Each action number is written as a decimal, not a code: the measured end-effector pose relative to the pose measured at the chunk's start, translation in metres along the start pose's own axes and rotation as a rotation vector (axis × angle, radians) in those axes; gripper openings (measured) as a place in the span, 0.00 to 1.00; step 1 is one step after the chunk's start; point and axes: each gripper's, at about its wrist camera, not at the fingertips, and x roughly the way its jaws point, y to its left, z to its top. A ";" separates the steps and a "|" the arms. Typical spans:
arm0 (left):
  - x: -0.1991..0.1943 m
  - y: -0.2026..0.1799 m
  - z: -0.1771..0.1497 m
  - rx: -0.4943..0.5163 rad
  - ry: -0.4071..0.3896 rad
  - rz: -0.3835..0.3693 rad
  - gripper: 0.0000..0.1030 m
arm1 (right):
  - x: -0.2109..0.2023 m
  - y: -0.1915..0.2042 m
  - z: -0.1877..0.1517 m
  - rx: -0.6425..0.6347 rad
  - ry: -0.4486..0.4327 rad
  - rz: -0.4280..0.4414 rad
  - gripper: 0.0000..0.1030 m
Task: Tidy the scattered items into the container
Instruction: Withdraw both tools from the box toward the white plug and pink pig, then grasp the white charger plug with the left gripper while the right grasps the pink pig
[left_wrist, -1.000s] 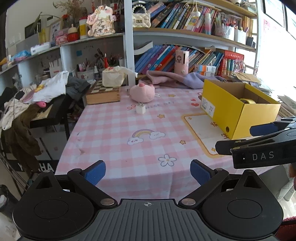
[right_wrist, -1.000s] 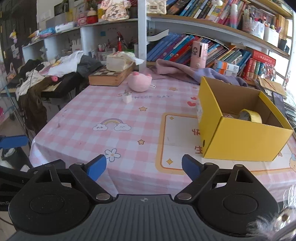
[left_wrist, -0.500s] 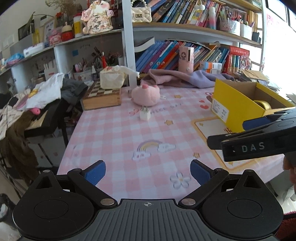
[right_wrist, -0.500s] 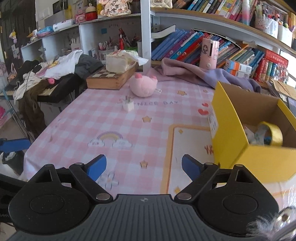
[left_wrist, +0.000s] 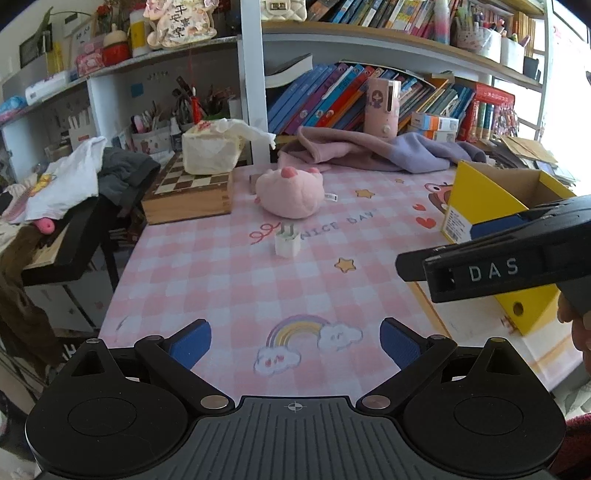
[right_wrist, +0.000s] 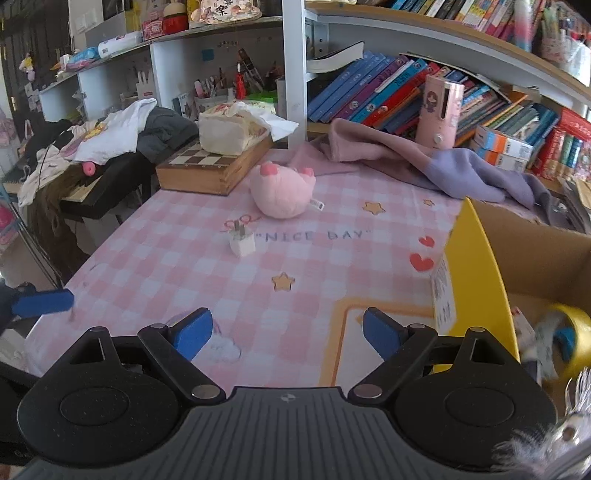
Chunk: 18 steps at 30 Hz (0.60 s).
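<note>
A small white charger plug (left_wrist: 287, 242) stands on the pink checked tablecloth (left_wrist: 229, 280), in front of a pink plush pig (left_wrist: 289, 194); both also show in the right wrist view, the plug (right_wrist: 242, 243) and the pig (right_wrist: 282, 193). The yellow cardboard box (left_wrist: 476, 206) sits at the right and holds a yellow tape roll (right_wrist: 570, 338). My left gripper (left_wrist: 295, 341) is open and empty over the table's near edge. My right gripper (right_wrist: 286, 330) is open and empty, next to the box (right_wrist: 476, 273).
A wooden chessboard box (left_wrist: 188, 194) with a tissue pack (left_wrist: 212, 151) stands at the back left. A purple garment (left_wrist: 380, 151) lies along the back, below bookshelves. A chair with clothes (left_wrist: 77, 177) stands left of the table.
Both grippers have moved forward over the table toward the plug and pig, which now look larger. Both stay open and empty.
</note>
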 end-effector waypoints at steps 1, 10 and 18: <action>0.005 0.001 0.004 0.002 -0.001 0.009 0.97 | 0.005 -0.002 0.004 0.002 0.005 0.009 0.86; 0.053 0.008 0.029 0.002 0.012 0.058 0.96 | 0.050 -0.020 0.043 -0.010 0.025 0.060 0.86; 0.096 0.004 0.050 0.036 0.034 0.057 0.88 | 0.096 -0.024 0.086 -0.049 0.055 0.110 0.86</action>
